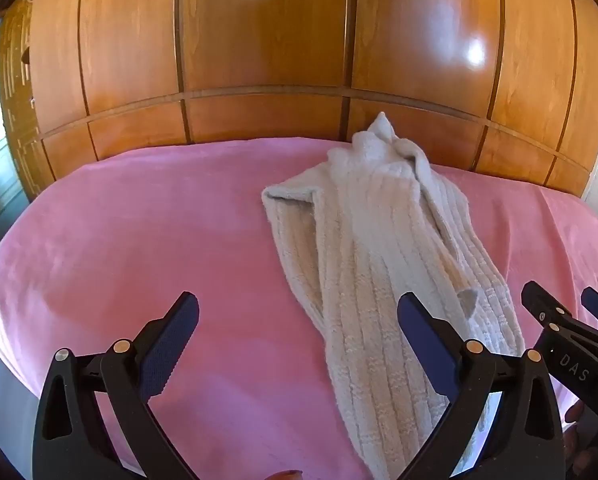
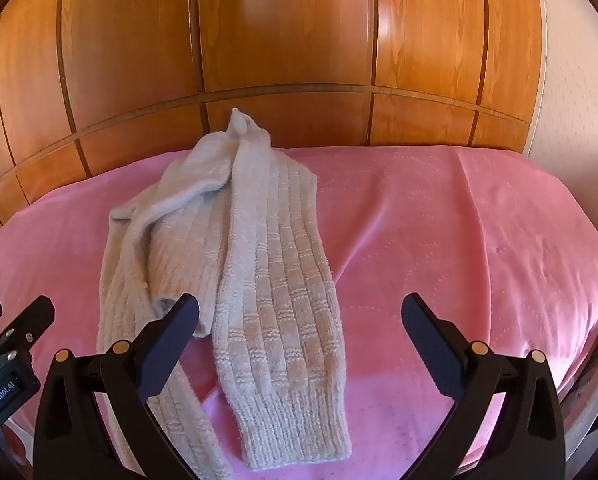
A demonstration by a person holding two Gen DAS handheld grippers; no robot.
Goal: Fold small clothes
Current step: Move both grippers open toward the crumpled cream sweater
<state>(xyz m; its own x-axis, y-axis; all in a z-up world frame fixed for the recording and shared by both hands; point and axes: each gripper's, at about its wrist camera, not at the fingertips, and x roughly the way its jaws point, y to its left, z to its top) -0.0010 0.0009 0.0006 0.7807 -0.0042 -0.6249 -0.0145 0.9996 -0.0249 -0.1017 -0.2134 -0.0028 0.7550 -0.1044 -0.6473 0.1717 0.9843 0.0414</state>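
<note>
While both hand-held grippers [image 1: 299,320] [image 2: 299,320] gape empty, cream knit [image 2: 267,272] sprawls across pink blanket [image 2: 459,240].

You get bright, warm daylight in both views, with white glare spots on the glossy wooden wardrobe [image 1: 267,40]. The fisheye lens bows the panels and pink blanket [image 2: 459,220], darkens corners, and softens edges.

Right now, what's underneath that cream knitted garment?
The knitted garment lies bunched on a pink blanket, which shows all around it. Whatever sits beneath its folds, or beneath the blanket, is covered.
</note>
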